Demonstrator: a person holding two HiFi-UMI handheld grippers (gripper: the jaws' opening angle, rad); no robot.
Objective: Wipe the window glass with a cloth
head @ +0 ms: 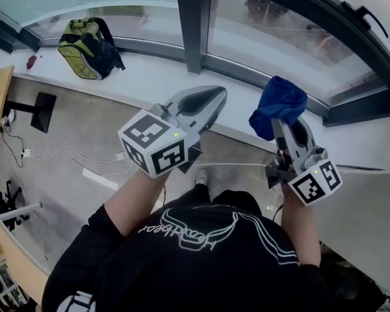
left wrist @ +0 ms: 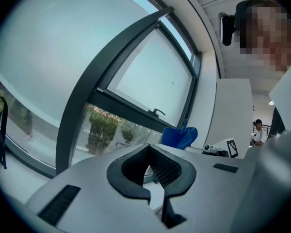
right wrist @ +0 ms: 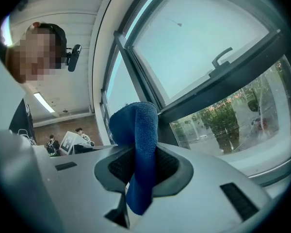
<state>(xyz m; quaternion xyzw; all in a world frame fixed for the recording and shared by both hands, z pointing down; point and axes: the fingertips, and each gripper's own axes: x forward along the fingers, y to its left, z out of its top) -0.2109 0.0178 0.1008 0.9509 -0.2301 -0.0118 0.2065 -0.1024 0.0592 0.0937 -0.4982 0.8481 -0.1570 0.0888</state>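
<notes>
**Cloth clamped in right tool, pointing at the glass**

Nearest me in the head view, at the bottom of the frame, is a black shirt (head: pixel 201 252) with a white script print that I cannot read. Above it sit the two marker cubes (head: pixel 159 145), bearing black-and-white square patterns and no words.

The left tool (head: pixel 216 97) is at centre frame. In its own view its jaws are drawn together at the tips with nothing between them.

The right tool (head: pixel 283 121), at right of centre, is clamped on the blue cloth (head: pixel 279 104). In the right gripper view the cloth (right wrist: pixel 138 149) runs lengthwise between the pads. A short tail hangs toward the camera, and its bunched end stands out past the tips, pointing at the window.

Beyond the tools runs the white sill (head: pixel 149 77), with a green and black backpack (head: pixel 88 47) on it at upper left. Farthest is the window glass (head: pixel 266 25) in its dark frame (head: pixel 194 18). I can read no label anywhere.
</notes>
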